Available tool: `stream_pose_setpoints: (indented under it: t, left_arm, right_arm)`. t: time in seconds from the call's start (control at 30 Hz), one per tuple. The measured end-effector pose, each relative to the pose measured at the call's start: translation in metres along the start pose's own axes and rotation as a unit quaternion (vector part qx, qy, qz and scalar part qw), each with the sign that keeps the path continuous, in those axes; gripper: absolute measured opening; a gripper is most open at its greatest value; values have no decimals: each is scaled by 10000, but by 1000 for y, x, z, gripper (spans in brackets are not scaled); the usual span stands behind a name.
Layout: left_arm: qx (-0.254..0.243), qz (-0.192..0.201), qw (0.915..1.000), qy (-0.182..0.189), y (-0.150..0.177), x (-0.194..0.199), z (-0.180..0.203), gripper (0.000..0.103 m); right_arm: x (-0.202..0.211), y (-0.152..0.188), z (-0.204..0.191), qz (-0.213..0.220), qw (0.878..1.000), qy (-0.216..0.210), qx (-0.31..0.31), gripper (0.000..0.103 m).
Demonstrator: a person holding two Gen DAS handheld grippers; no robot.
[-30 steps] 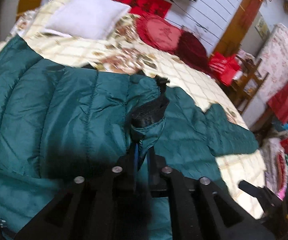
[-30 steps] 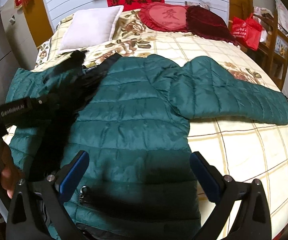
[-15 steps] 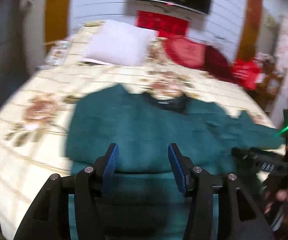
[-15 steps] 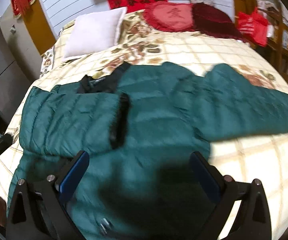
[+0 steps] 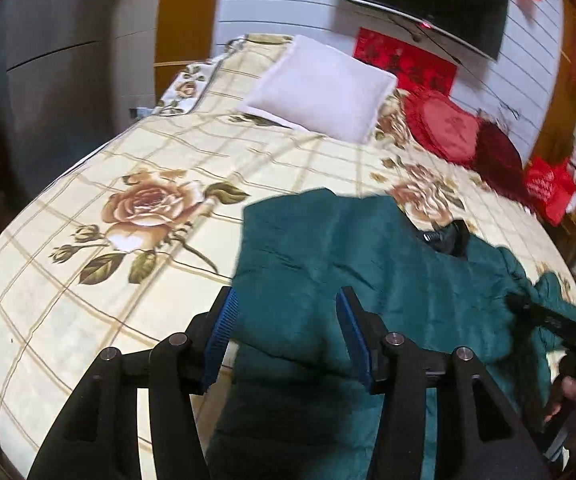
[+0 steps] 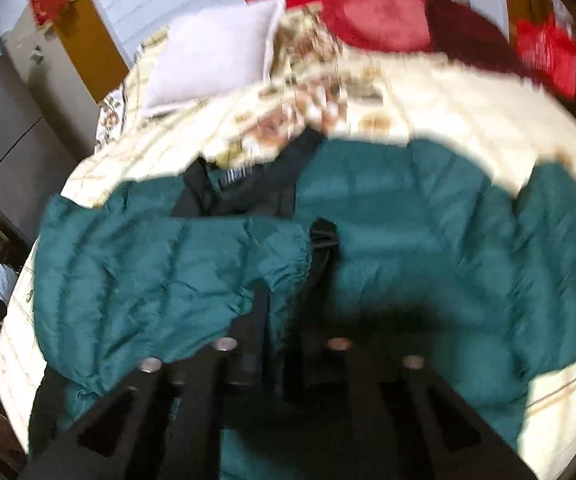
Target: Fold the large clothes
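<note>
Bedroom, floral checked bedspread [image 5: 136, 152] under the work. Your left gripper [image 5: 284, 328] is spread and empty over the near left edge of the green jacket [image 5: 367, 264]; one second ago it pinched the cuff. Your right gripper [image 6: 284, 300], wide half a second ago, now looks pressed together on the folded-in sleeve [image 6: 168, 272] by its black cuff, though the frame is blurred. White pillow [image 5: 319, 88] lies far behind.

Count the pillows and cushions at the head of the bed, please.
3. The white pillow lies on the left, the red heart-shaped cushion to its right, and the dark red cushion beside that, farthest right. Others may sit outside the frame.
</note>
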State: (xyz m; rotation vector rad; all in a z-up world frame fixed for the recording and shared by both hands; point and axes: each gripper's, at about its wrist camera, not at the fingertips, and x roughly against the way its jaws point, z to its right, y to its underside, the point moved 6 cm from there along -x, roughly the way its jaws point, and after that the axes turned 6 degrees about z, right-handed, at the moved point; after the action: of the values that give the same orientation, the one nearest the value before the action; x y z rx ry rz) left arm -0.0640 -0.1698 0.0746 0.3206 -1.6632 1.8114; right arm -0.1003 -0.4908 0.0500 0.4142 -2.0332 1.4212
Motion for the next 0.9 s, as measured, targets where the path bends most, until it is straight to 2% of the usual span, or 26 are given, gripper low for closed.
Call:
stream_pose_setpoints:
  t: [0.1,0.17,0.27,0.37,0.47,0.53,0.6,0.67,0.7,0.8,0.9]
  left_arm:
    - [185,-4,9997,-149,-2,-2,-11,55]
    - [273,-111,9995,-102,0,-9,-11,55]
    - [262,-315,9992,-10,9,-23,-2,55]
    - [162,-534,9984,-55,16,-36,7,55]
    - [148,-545,9984,-29,18,-40,15,55]
    - [64,-487,9987,-117,17,-43,18,55]
    - [10,-512,9986,-155,18,-48,21,55]
    - [24,-559,9984,-109,19,-54,25,55]
    - [33,-562,9984,-75,19,-57,28,55]
    - [-66,-622,9980,-62,22,-66,32,55]
    - [-86,-681,9976,-44,25,-74,33,55]
  right_arm:
    - [16,-22,11,470,9980,376,195,10]
    - [18,-29,21,541,9965,596,244,10]
    - [5,-25,41,363,9958,831,113,10]
    - [-23,-5,60,-74,9936,1126,80,10]
    - [-24,4,66,-270,9941,1053,-24,11]
    - [-15,0,65,-269,9935,1106,-28,20]
    - [3,-8,61,-68,9913,1310,105,57]
    - [17,-13,48,216,9928,1160,226,65]
    - [22,-18,35,309,9943,964,338,65]
    - [24,-23,1,312,9965,516,571,65]
    - [11,-19,-38,127,9959,-59,894,65]
